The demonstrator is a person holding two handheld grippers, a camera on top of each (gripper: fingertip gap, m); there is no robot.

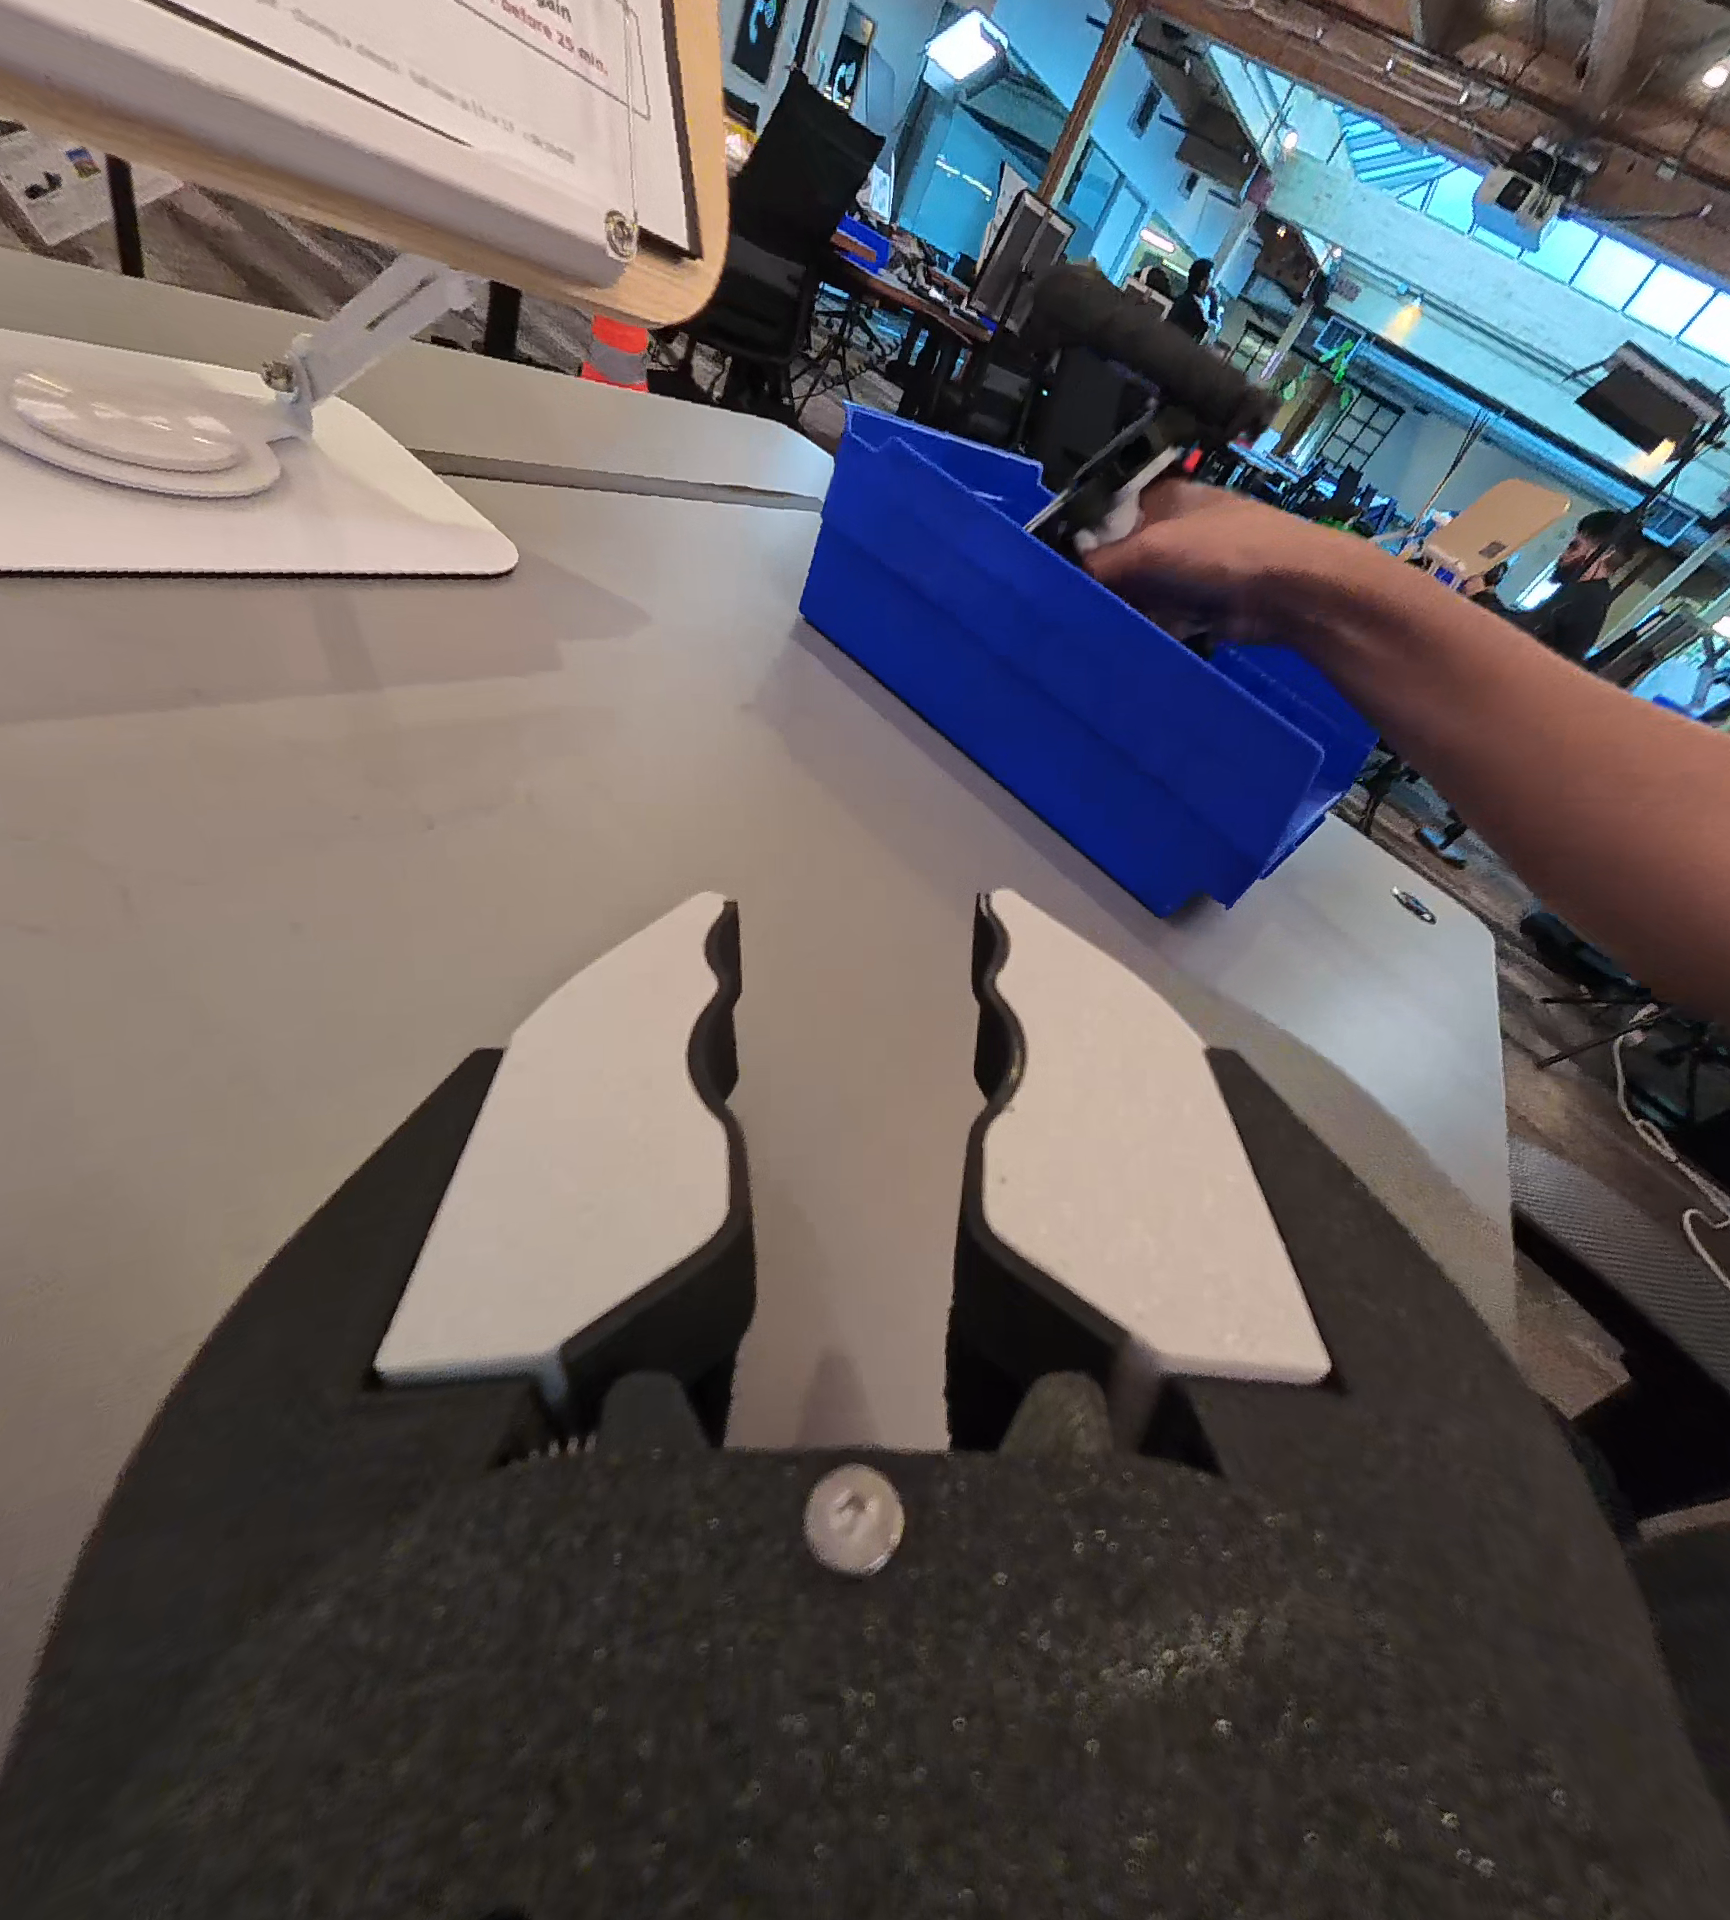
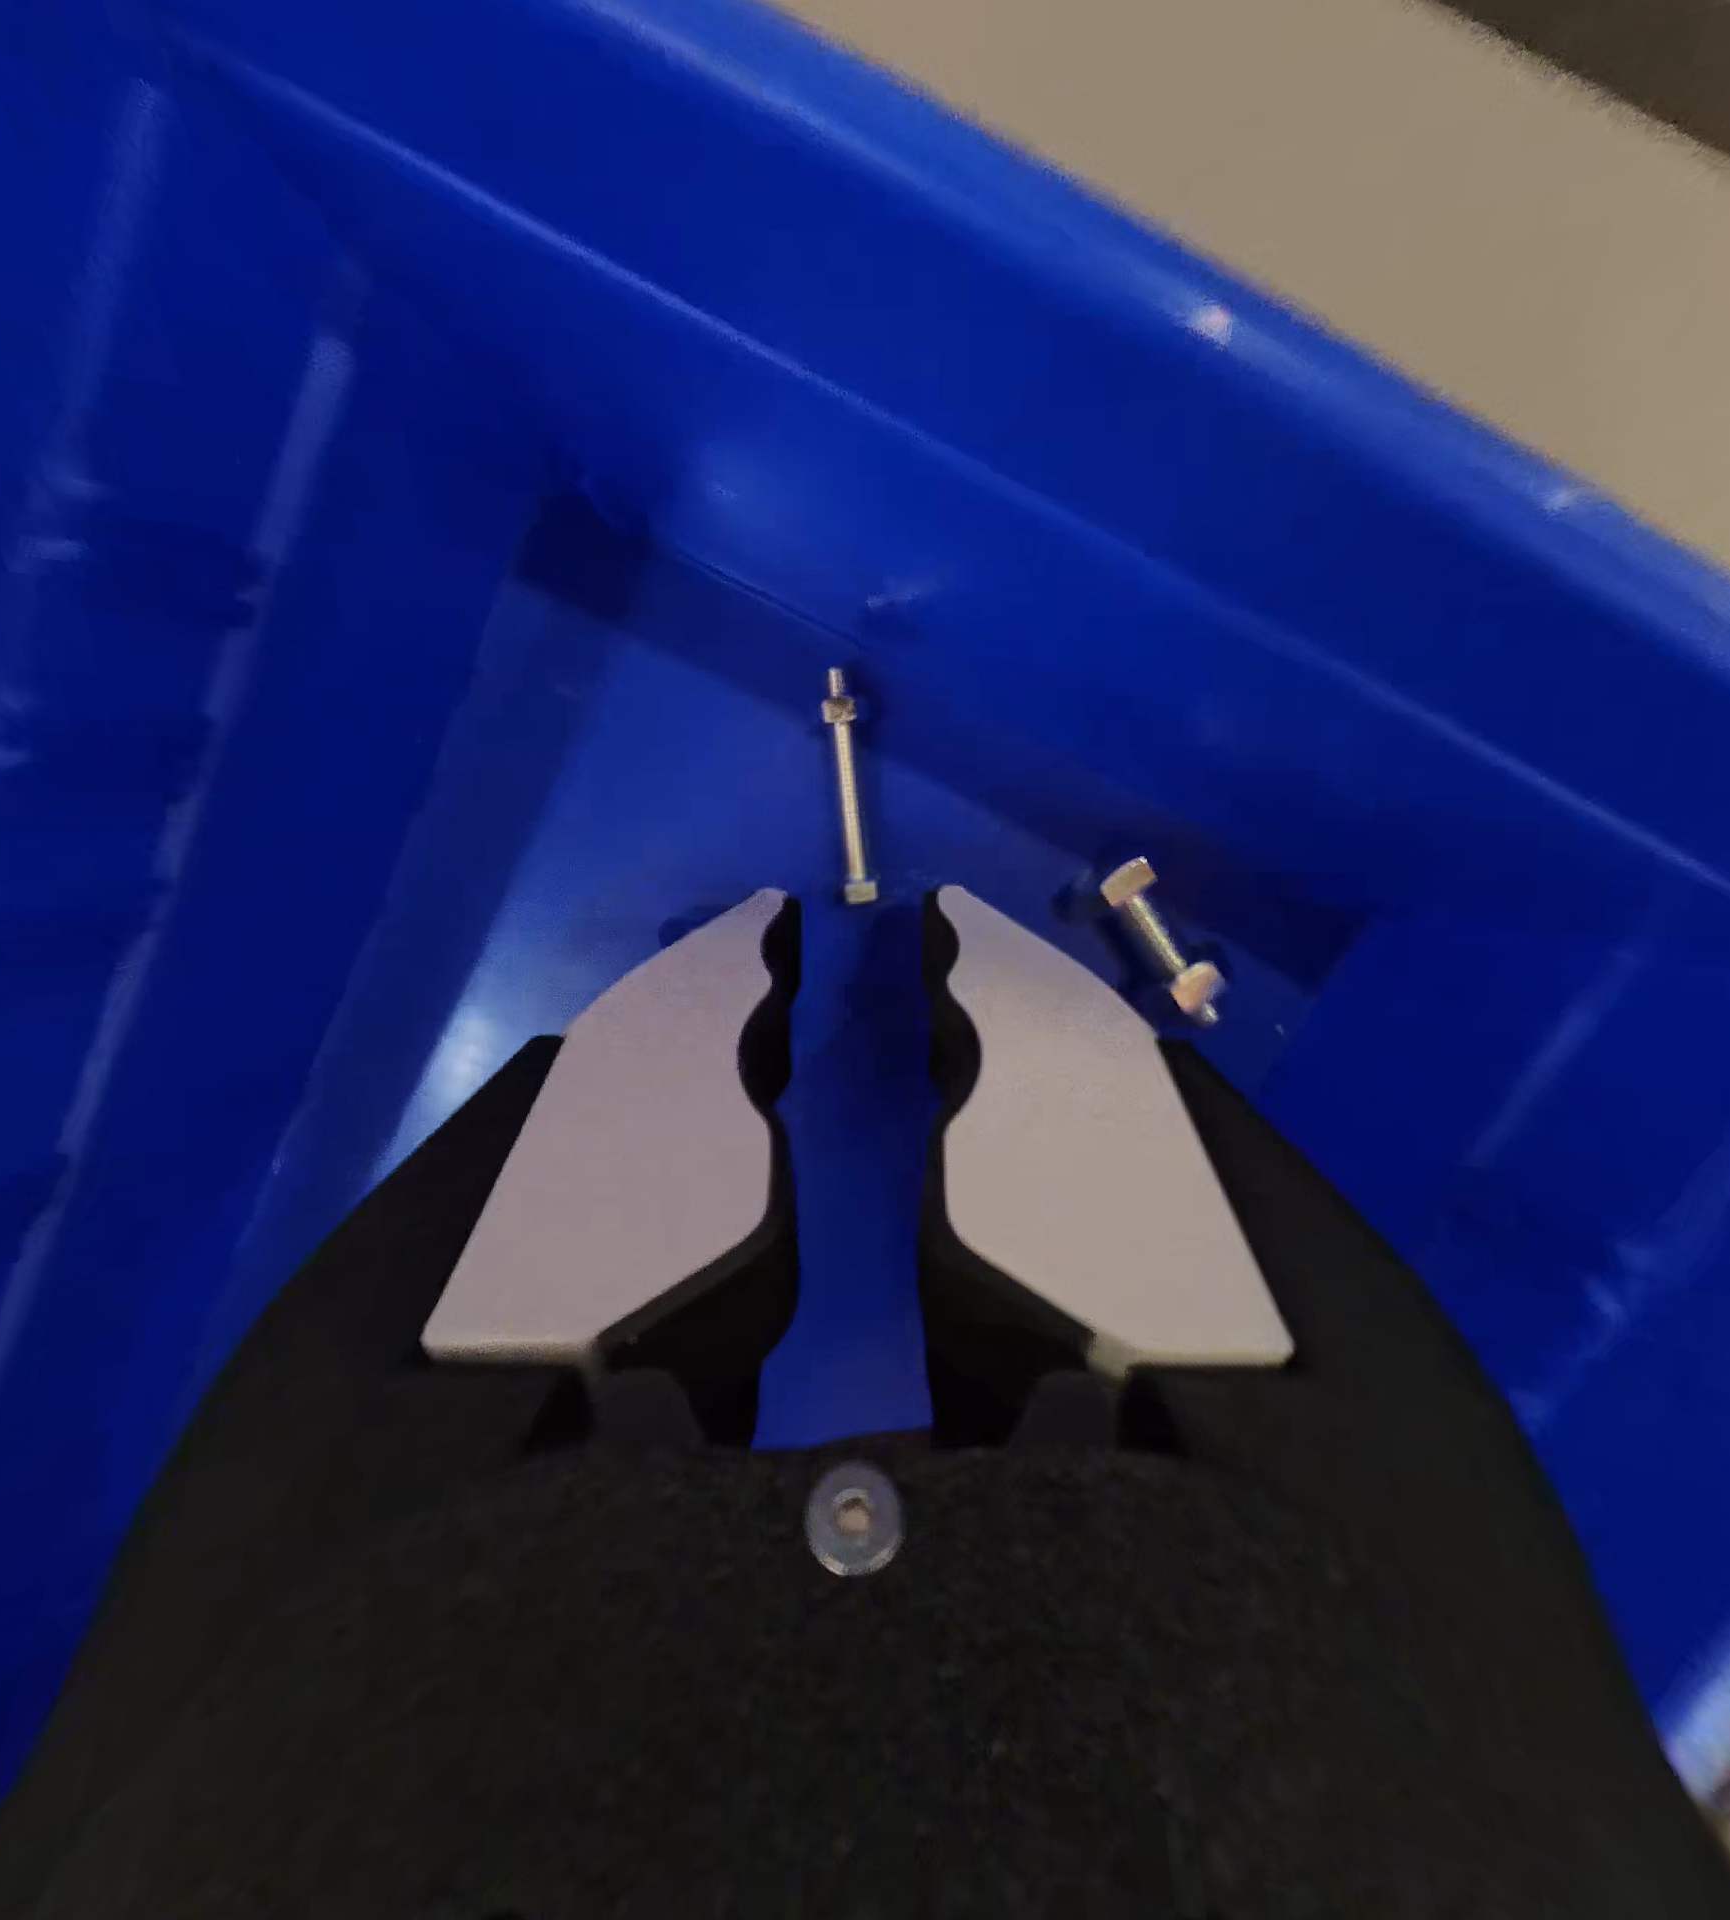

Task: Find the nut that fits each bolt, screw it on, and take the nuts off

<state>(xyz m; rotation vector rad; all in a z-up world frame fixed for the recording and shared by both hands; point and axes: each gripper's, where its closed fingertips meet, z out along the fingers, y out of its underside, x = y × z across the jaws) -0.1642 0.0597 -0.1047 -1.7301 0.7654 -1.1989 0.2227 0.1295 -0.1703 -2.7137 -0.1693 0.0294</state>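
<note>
Right now I am holding my left tongs [image 1: 856, 914] low over the grey desk [image 1: 425, 831], their two fingers standing apart with only bare desk showing in the gap, gripping nothing. Ahead of them and off to the right, a blue bin [image 1: 1027, 665] is sitting on the desk, and my right hand [image 1: 1225, 561] is reaching into it from the right with the other tool; from this side I cannot tell how that tool's fingers are standing. Far ahead and to the left of my left tongs, a white stand [image 1: 217, 499] is resting on the desk, carrying a tilted board with a sheet on it.

Down inside the blue bin [image 2: 1256, 644], my right tongs [image 2: 861, 902] are pointing at the bin floor, their fingers parted by a narrow gap and closing on nothing. Just beyond the tips, almost in line with the gap, a long thin bolt [image 2: 850, 790] is lying on the floor, its head nearest the tongs and a small nut [image 2: 838, 713] sitting on its far end, close to the bin's wall. I cannot tell whether the head is touching either tip. Just beside my right finger, to its right, a shorter, thicker bolt [image 2: 1157, 940] is lying at a slant, with a nut [image 2: 1199, 992] on its near end, partly tucked behind that finger's edge. The two bolts are lying apart from each other.
</note>
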